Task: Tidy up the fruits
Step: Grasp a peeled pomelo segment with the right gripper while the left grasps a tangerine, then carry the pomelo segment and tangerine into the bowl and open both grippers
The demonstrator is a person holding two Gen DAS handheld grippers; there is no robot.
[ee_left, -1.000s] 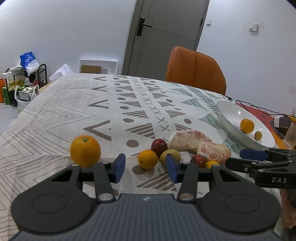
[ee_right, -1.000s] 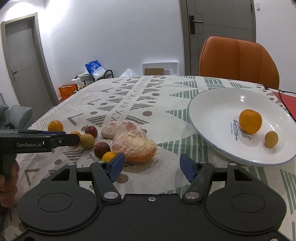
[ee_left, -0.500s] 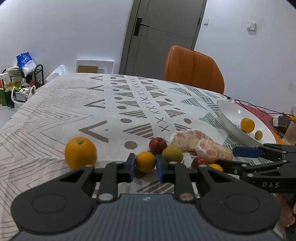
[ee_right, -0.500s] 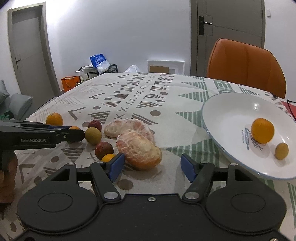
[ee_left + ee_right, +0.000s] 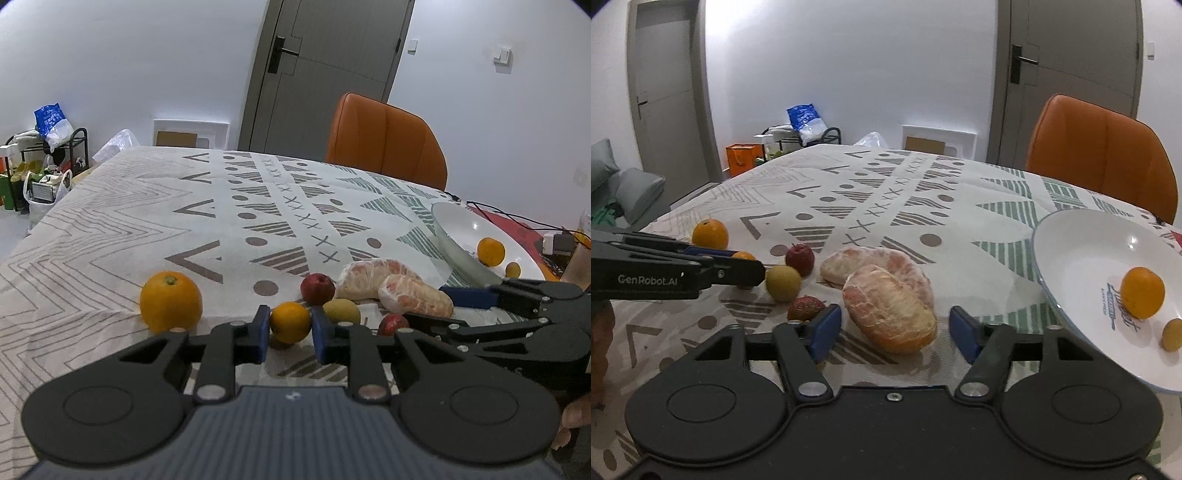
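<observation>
Two grippers are seen low over the patterned tablecloth [image 5: 110, 229]. The left gripper [image 5: 289, 330] is closed around a small orange [image 5: 290, 322], which is pressed between both blue pads and rests on the cloth. The right gripper [image 5: 895, 328] is held wide apart, with nothing gripped; the nearer peeled pomelo piece [image 5: 890, 308] lies between its fingers, just ahead of them. Just beside the left pad a dark red lychee-like fruit [image 5: 805, 308] is found, and a little farther a yellow-green fruit [image 5: 783, 283] and a red apple [image 5: 800, 258]. A second peeled pomelo piece [image 5: 849, 264] is touching the first one from behind. A large orange [image 5: 171, 301] stands apart on the left. On the right, an orange [image 5: 1142, 292] and a small yellow fruit [image 5: 1172, 334] are kept in the white plate [image 5: 1071, 251]. Beyond the table an orange chair [image 5: 384, 142] is placed before a grey door [image 5: 325, 74].
</observation>
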